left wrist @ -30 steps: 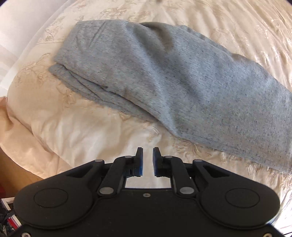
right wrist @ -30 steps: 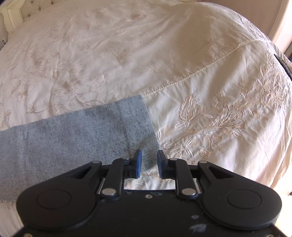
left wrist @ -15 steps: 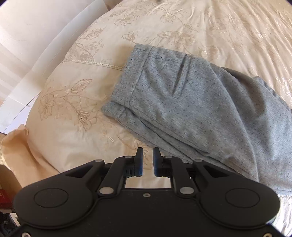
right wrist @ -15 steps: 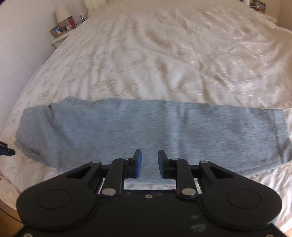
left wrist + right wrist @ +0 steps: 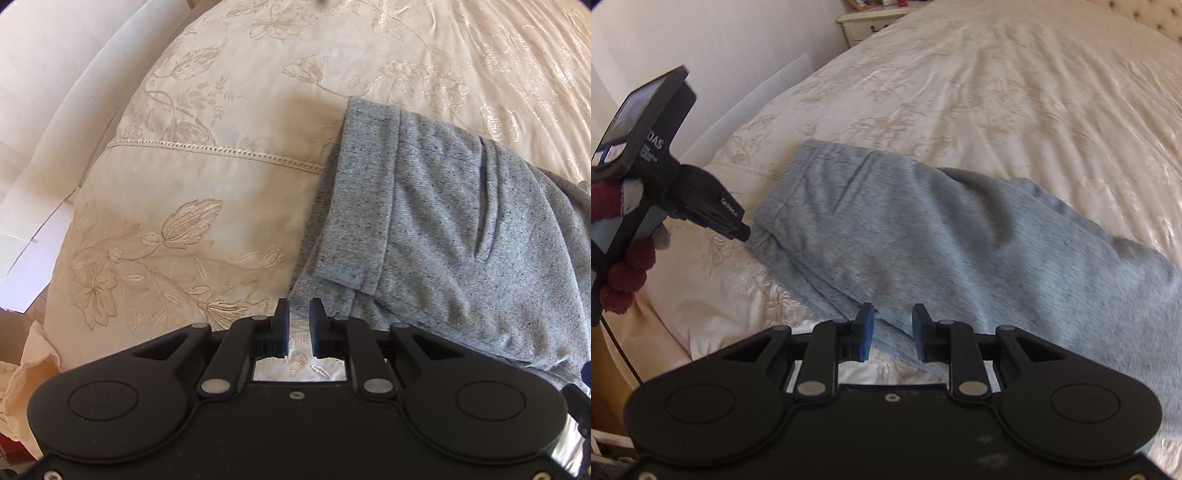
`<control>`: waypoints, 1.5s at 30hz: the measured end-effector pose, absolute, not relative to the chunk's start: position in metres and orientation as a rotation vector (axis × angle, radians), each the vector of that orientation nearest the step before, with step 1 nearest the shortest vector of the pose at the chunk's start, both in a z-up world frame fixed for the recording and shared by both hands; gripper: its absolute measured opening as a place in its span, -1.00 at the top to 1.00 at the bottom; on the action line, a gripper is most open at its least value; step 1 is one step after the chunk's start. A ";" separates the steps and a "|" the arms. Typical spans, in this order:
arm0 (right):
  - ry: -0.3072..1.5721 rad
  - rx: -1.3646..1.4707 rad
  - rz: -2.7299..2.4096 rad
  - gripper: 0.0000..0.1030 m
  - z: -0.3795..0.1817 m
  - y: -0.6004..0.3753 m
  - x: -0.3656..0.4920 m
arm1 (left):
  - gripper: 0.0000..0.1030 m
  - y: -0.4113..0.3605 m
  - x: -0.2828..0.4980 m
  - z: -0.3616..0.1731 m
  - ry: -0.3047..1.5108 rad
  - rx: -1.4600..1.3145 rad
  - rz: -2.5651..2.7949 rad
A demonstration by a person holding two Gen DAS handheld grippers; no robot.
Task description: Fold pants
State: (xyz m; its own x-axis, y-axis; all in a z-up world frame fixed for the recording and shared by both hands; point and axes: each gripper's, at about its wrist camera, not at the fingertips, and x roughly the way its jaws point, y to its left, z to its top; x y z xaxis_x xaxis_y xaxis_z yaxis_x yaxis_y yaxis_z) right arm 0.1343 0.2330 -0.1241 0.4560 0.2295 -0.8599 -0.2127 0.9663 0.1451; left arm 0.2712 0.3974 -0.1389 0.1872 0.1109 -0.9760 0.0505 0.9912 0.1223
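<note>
Grey pants [image 5: 461, 229] lie folded lengthwise on a cream embroidered bedspread [image 5: 192, 184]. In the left wrist view the waistband end with a pocket slit fills the right side. My left gripper [image 5: 297, 325] is slightly open and empty, just left of the waistband's near corner. In the right wrist view the pants [image 5: 942, 240] stretch from centre to right. My right gripper [image 5: 892, 334] is open and empty over their near edge. The left gripper [image 5: 738, 230] shows there too, its tips at the waistband's left corner.
The bed edge falls away at the left, with a white wall and board [image 5: 55, 129] beyond. A bedside table [image 5: 871, 22] stands at the far end. A gloved hand [image 5: 624, 266] holds the left gripper.
Both views swung towards the waistband end of the pants. The left gripper came close to the waistband corner. The right gripper left the leg cuff and now faces the waist half.
</note>
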 end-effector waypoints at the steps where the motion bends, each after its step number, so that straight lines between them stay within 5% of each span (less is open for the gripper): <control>1: 1.053 -0.027 0.294 0.48 -0.126 0.247 0.139 | 0.60 0.402 0.271 -0.139 1.387 0.131 0.043; 13: 0.987 -0.500 0.432 0.44 -0.180 0.330 0.167 | 0.60 0.434 0.266 -0.141 1.419 0.104 0.060; 16: 0.980 -0.458 0.448 0.91 -0.176 0.322 0.173 | 0.60 0.439 0.266 -0.142 1.422 0.092 0.057; 18: 0.974 -0.369 0.427 0.92 -0.164 0.312 0.177 | 0.60 0.439 0.265 -0.138 1.416 0.091 0.052; 23: 0.936 -0.136 0.444 0.92 -0.125 0.291 0.171 | 0.61 0.431 0.268 -0.110 1.331 0.109 0.018; 28: 1.037 -0.224 0.522 0.91 -0.160 0.316 0.161 | 0.61 0.405 0.282 -0.091 1.257 0.114 -0.052; 45: 1.087 0.102 0.074 0.64 -0.153 0.178 0.147 | 0.61 0.325 0.273 -0.176 1.355 0.367 -0.199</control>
